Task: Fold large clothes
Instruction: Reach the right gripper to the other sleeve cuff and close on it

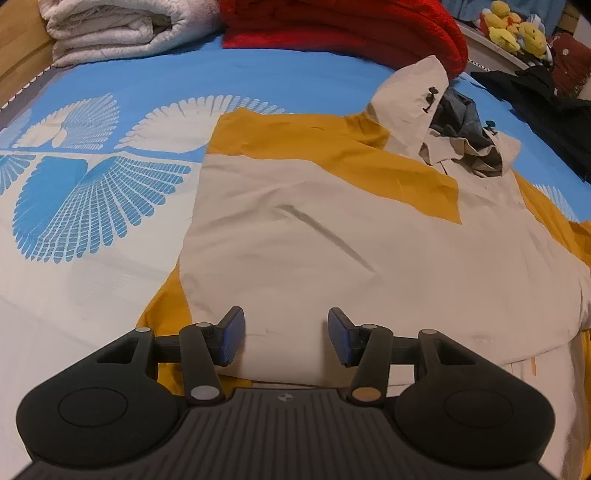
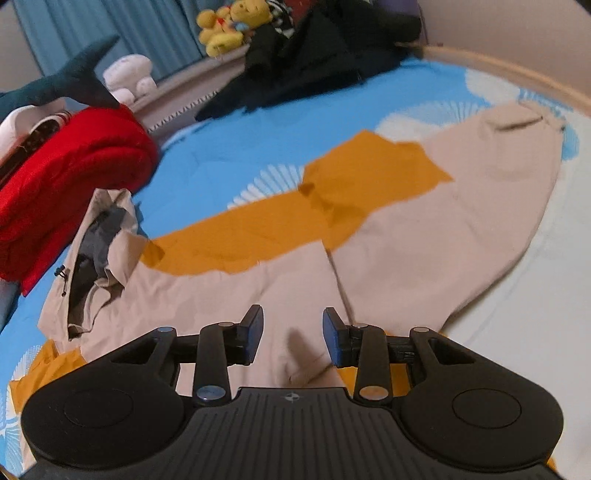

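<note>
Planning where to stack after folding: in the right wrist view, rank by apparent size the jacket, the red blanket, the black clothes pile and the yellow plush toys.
1. jacket, largest by far
2. red blanket
3. black clothes pile, farther off, so its rank against the blanket is unsure
4. yellow plush toys, smallest, also farthest

- Left wrist cam is sitting low and close over the jacket, looking forward past its own fingers up the bed toward the red blanket.
- Right wrist cam is hovering just as close, facing across the sleeve.
- Both are catching the jacket, the red blanket and the blue bedsheet.
</note>
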### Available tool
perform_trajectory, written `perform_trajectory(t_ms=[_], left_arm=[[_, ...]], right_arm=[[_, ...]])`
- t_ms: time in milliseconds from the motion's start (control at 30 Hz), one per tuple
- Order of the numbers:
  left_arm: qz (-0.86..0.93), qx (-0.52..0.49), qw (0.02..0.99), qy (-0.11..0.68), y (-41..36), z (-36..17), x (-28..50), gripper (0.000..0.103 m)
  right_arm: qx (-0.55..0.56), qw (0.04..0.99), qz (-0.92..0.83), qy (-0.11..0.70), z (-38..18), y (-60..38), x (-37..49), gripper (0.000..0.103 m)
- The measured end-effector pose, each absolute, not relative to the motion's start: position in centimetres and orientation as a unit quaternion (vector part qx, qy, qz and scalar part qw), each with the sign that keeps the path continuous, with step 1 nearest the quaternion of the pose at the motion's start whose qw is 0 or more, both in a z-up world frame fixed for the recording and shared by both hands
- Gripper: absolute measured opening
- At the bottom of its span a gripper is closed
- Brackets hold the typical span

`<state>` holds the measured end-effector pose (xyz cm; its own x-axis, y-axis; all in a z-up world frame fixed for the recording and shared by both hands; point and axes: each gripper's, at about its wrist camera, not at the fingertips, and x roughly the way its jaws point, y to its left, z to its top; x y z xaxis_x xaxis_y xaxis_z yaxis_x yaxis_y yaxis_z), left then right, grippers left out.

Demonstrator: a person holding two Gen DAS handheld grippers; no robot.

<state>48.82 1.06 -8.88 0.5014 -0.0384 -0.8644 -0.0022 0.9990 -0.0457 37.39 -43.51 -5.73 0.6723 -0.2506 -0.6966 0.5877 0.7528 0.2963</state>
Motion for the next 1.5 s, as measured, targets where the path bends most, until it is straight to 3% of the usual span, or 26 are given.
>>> perform_trajectory(t_ms=[400, 667, 1067, 1367, 1500], left_arm=[[-0.022, -0.013, 0.866, 0.5, 0.4, -9.1, 48.7, 0.056], [-0.033, -0.012, 0.865, 0.501, 0.3, -9.0, 48.6, 0.056], [-0.035, -0.005, 0.862, 0.506, -0.4, -9.7, 48.7, 0.056], [-0.042, 0.008, 0.857, 0.514, -0.6, -10.6, 48.5, 0.057], [-0.045, 0.026, 0.855, 0.517, -0.9, -11.2, 48.5, 0.057]], right_arm=[[0.245, 0.891, -0.239, 0.299, -4.1, -45.4, 36.2, 0.037], [0.282, 0.878, -0.324, 0.211, -1.7, -57.6, 31.3, 0.037], [0.383, 0.814, -0.406, 0.159, -4.6, -70.1, 23.2, 0.038], [0.433, 0.784, -0.4, 0.194, -10.4, -77.4, 25.9, 0.038], [0.449, 0.78, -0.399, 0.174, -11.7, -80.3, 27.1, 0.036]])
